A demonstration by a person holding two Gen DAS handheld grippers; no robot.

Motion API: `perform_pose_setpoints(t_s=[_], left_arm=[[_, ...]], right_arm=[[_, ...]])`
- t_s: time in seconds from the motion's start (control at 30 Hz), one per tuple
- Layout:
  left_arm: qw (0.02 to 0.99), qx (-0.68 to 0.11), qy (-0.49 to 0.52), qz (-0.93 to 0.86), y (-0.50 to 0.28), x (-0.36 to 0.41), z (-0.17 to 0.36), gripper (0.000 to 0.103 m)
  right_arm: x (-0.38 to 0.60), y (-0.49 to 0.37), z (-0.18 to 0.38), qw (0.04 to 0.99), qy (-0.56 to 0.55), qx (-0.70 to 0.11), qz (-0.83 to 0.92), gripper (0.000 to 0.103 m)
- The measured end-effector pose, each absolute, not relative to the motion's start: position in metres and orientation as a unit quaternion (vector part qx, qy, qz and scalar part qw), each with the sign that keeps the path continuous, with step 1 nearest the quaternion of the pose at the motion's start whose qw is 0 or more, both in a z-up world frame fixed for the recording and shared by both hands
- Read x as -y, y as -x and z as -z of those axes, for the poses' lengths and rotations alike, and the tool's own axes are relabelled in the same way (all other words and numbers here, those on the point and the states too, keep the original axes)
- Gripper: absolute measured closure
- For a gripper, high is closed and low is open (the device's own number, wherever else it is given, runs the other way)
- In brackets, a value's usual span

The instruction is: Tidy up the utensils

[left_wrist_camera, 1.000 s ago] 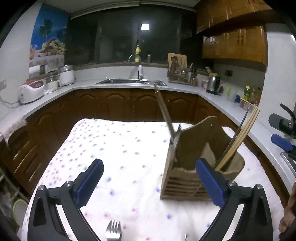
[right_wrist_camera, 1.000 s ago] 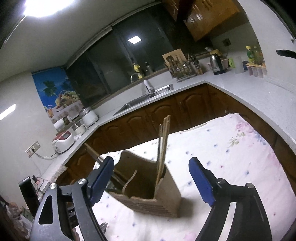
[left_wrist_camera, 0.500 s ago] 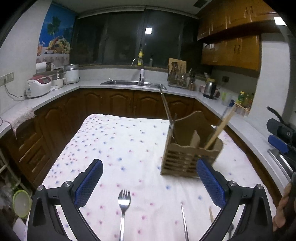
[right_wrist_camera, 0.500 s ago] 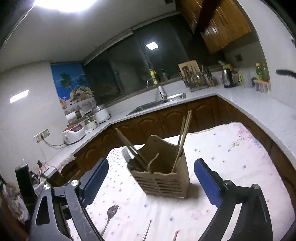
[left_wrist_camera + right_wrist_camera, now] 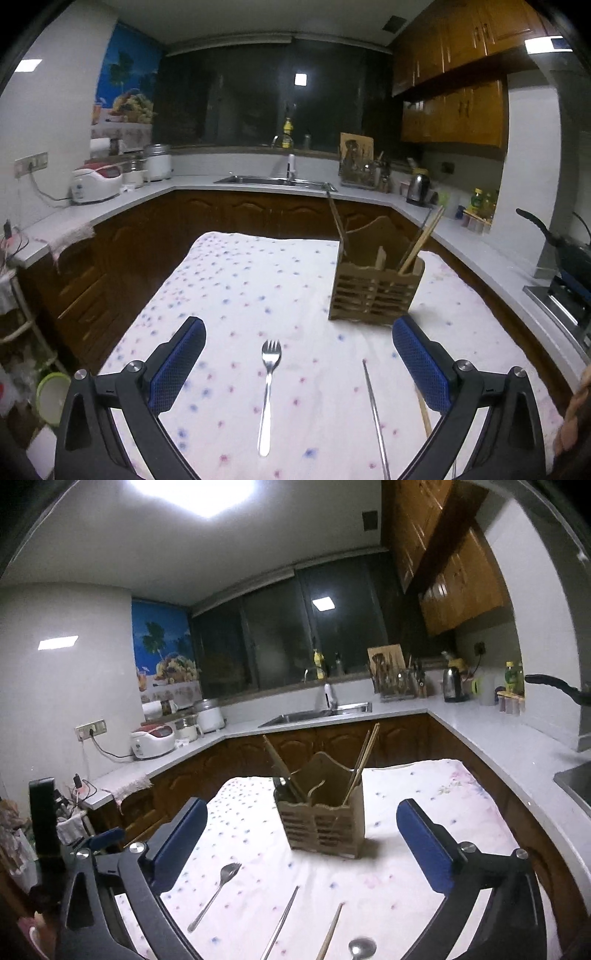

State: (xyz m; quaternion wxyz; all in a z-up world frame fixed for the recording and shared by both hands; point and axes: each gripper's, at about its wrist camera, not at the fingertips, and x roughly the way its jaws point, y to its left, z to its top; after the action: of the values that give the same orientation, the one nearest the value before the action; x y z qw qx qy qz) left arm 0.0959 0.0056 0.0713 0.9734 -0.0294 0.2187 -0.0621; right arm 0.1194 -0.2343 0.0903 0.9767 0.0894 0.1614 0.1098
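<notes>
Utensils first: nearest you, a rounded steel spoon bowl point(image 5: 362, 949) sits at the bottom edge of the right view, handle out of frame. Next to it a light wooden chopstick point(image 5: 330, 931), a thin steel chopstick point(image 5: 280, 921) and a silver steel fork point(image 5: 214, 895), all loose and flat on the white dotted-cloth surface point(image 5: 424, 805), apart from one another. You've got nothing picked up. Left hand-held gripper point(image 5: 297, 363) has its blue pads spread wide and empty, fork lying on the cloth in the gap. Right hand-held gripper point(image 5: 301, 843) has just been opening to full width, nothing gripped; loose pieces lie below it.

Further back, mid-surface: slatted wooden utensil holder point(image 5: 322, 821), upright. Already in it: a pair of wooden chopsticks point(image 5: 364, 762) leaning right, and a long dark-handled piece point(image 5: 282, 770) leaning left, type unclear.

My read: partway. Some done, four loose pieces visible and left. Fork looks like your easiest next grab.
</notes>
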Motion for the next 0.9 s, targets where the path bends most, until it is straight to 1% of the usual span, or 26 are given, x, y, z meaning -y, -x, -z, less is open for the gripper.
perform_pose_setpoints(t_s=[0.13, 0.23, 0.4, 0.57, 0.9], left_arm=[[0.974, -0.214, 0.031, 0.066, -0.073, -0.005, -0.042, 0.001], [0.981, -0.189, 0.007, 0.054, -0.055, -0.002, -0.024, 0.001], [0.978, -0.201, -0.014, 0.056, -0.045, 0.001, -0.002, 0.001], [0.978, -0.198, -0.020, 0.058, -0.037, 0.000, 0.005, 0.001], [0.980, -0.185, -0.035, 0.062, -0.016, 0.002, 0.005, 0.001]], right_arm=[[0.223, -0.091, -0.053, 0.981, -0.069, -0.157, -0.087, 0.000], [0.217, -0.077, -0.029, 0.982, -0.060, -0.163, -0.074, 0.000], [0.213, -0.065, 0.003, 0.976, -0.073, -0.192, -0.071, 0.000], [0.208, -0.051, 0.011, 0.981, -0.053, -0.178, -0.057, 0.000], [0.219, -0.037, 0.007, 0.984, -0.073, -0.157, -0.035, 0.000]])
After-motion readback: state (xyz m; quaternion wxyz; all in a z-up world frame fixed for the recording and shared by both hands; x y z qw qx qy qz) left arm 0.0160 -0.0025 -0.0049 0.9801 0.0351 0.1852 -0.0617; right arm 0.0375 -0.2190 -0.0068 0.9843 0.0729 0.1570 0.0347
